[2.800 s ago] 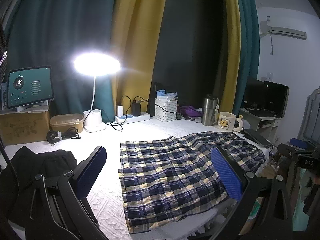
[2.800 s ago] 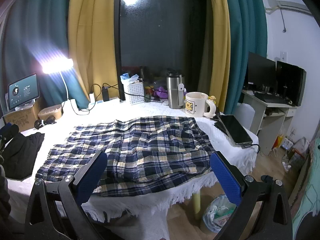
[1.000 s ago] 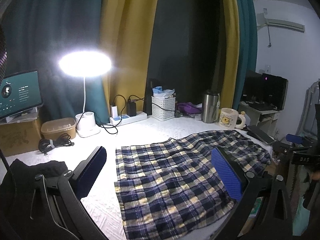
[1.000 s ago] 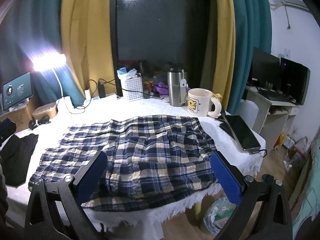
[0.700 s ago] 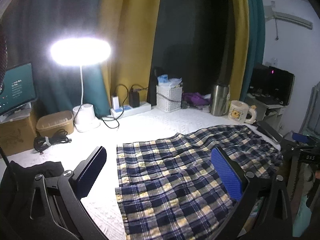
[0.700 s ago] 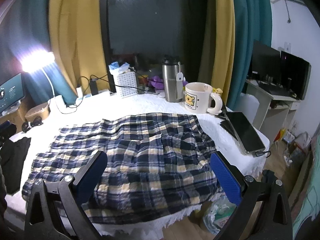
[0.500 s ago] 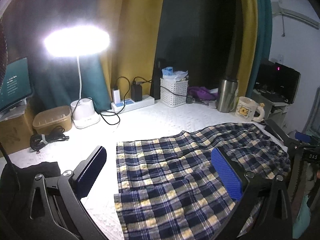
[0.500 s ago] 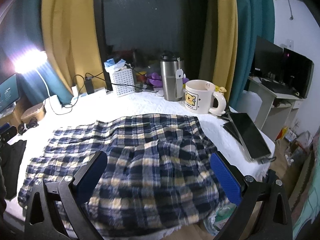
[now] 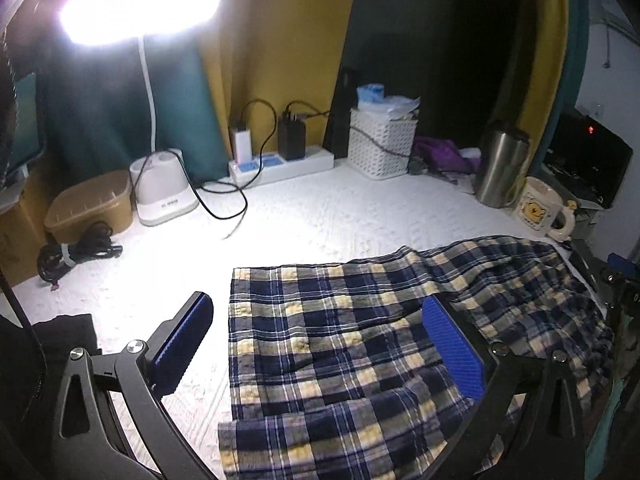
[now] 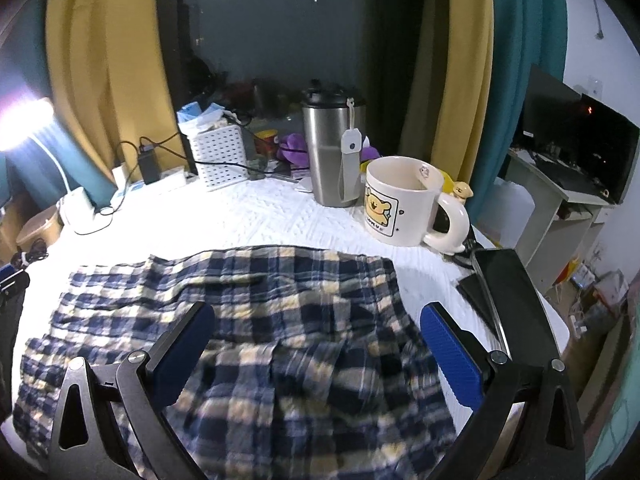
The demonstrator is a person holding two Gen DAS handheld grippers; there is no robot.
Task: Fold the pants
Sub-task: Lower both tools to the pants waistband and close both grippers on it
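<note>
Navy and yellow plaid pants (image 9: 344, 344) lie spread flat on the white textured table cover (image 9: 320, 216), leg ends toward the left and waist toward the right. My left gripper (image 9: 316, 344) hovers open over the leg ends, blue pads wide apart, nothing between them. In the right wrist view the same pants (image 10: 256, 320) fill the near table, and my right gripper (image 10: 316, 344) stands open just above the waist end. Neither gripper touches the cloth. Part of the right gripper's frame (image 9: 620, 276) shows at the far right edge in the left wrist view.
A lit desk lamp (image 9: 160, 184), power strip (image 9: 280, 164), white basket (image 9: 380, 144), steel tumbler (image 10: 332, 152) and bear mug (image 10: 404, 200) line the back. A black tablet (image 10: 504, 292) lies at the right edge. Dark clothing (image 9: 60, 336) sits at the left.
Both grippers have moved forward and lower toward the table, so the pants fill more of each view. Both stay open; the pants have not moved.
</note>
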